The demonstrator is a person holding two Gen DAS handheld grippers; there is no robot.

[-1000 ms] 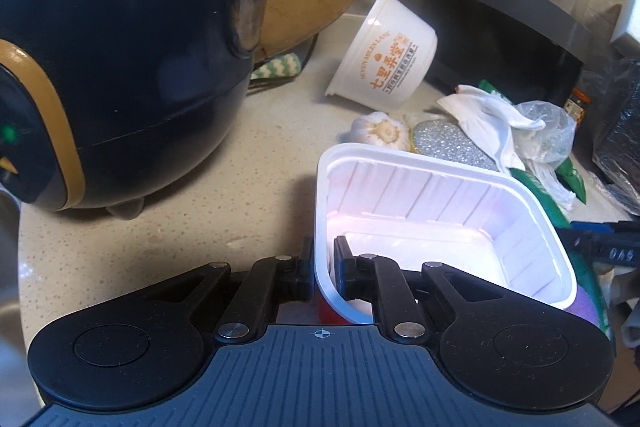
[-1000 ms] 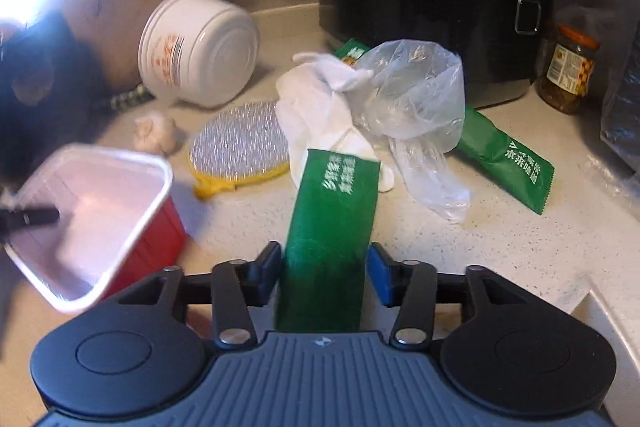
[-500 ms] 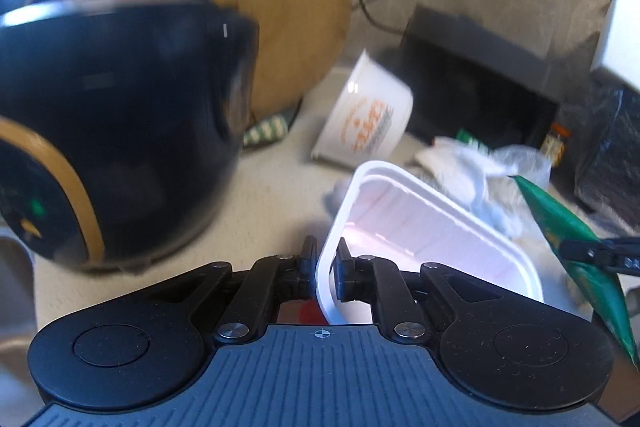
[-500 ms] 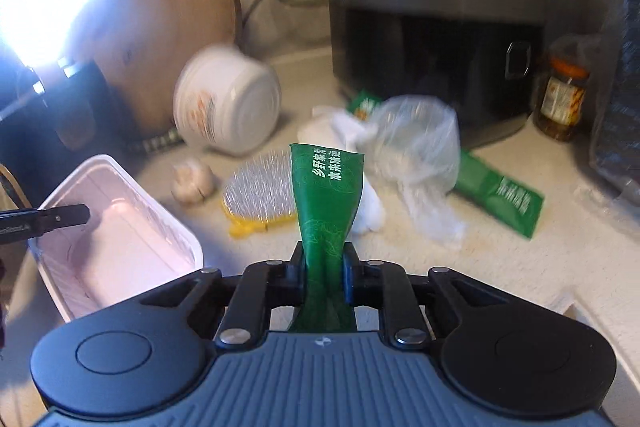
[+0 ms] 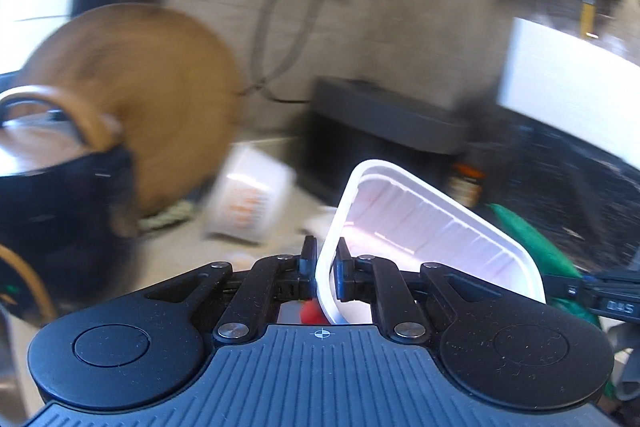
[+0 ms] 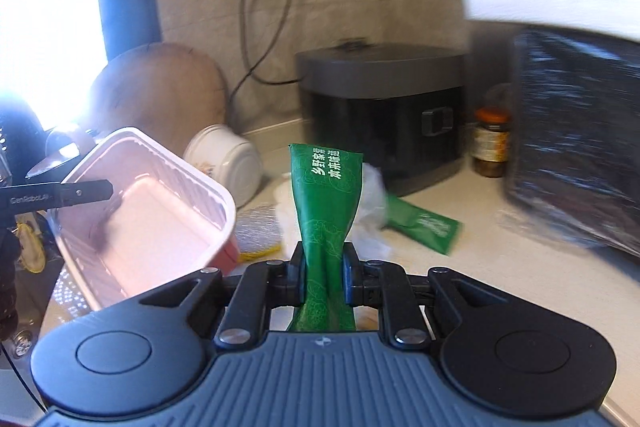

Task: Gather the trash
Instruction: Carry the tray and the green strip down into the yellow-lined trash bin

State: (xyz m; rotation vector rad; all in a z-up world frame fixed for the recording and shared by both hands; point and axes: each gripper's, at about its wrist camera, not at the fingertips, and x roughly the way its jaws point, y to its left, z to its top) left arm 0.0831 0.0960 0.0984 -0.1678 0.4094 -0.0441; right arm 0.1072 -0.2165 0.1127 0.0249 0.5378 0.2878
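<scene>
Pale speckled worktop [image 6: 500, 251] lies below both loads: the left tongs [image 5: 323, 259] pinch the rim of a white rectangular plastic tray [image 5: 424, 223], and the right tongs [image 6: 323, 269] clamp a green printed sachet [image 6: 326, 203], both apparently clear of the surface. This looks like the carry-off step; next comes finding a bin, none visible, while a white tub [image 6: 224, 159] and second green sachet [image 6: 424, 227] wait on the worktop.

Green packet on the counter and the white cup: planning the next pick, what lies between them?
In the right wrist view, crumpled clear plastic and a glittery yellow-rimmed pad lie between the green packet and the tipped cup.

Glossy green foil packet [image 6: 326, 211], smooth white plastic tray [image 5: 424, 227], speckled stone counter [image 6: 500, 267]
</scene>
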